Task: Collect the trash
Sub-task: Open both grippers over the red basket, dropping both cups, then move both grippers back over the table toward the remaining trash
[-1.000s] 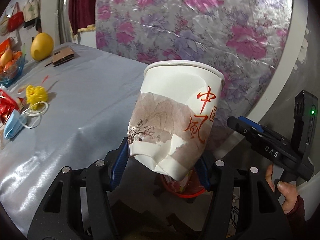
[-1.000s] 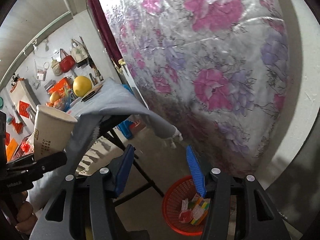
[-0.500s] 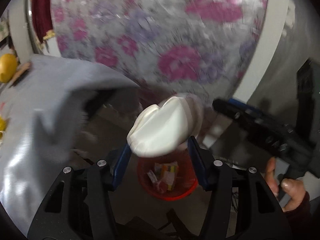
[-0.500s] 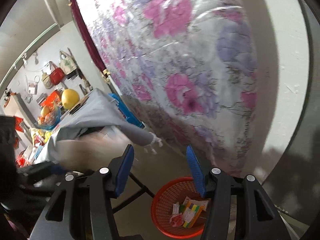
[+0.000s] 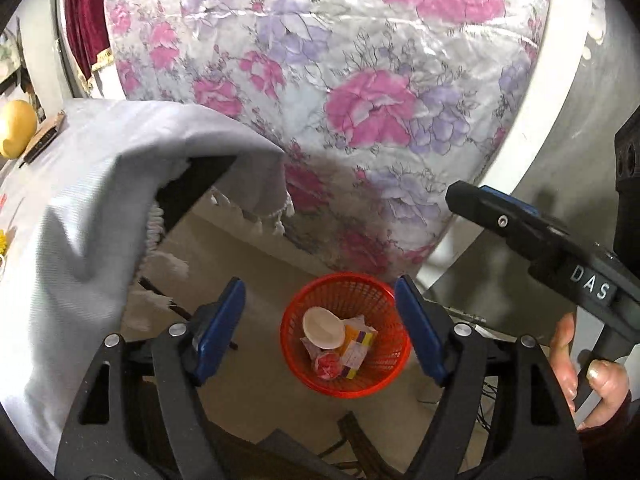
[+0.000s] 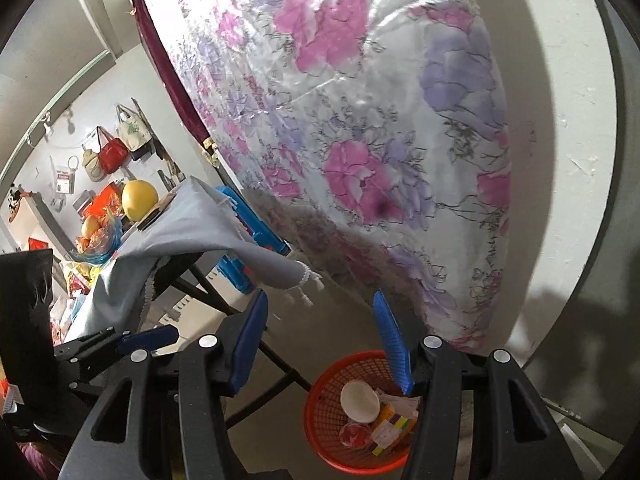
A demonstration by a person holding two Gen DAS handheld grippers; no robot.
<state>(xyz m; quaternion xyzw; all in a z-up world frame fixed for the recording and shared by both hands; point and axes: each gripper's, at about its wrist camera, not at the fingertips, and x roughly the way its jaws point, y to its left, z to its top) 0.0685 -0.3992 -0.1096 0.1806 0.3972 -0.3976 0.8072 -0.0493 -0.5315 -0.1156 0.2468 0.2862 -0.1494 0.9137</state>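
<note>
- The paper cup [image 5: 323,327] lies in the red basket [image 5: 296,344] on the floor, on top of the wrappers [image 5: 356,346]; this drop-off step looks finished.
- The left tool [image 5: 320,322] hangs above the basket, its jaws opening with nothing between them.
- The right tool [image 6: 320,342] is half spread and empty, near the basket but off to one side of it.
- The next move likely calls for turning back to the tabletop [image 5: 80,184] and lining the spread jaws around another scrap.
- Counted: one basket, one cup, one red crumpled piece [image 5: 327,365], two tools, one yellow round fruit [image 6: 139,200]; the mixed wrappers cannot be counted.
</note>
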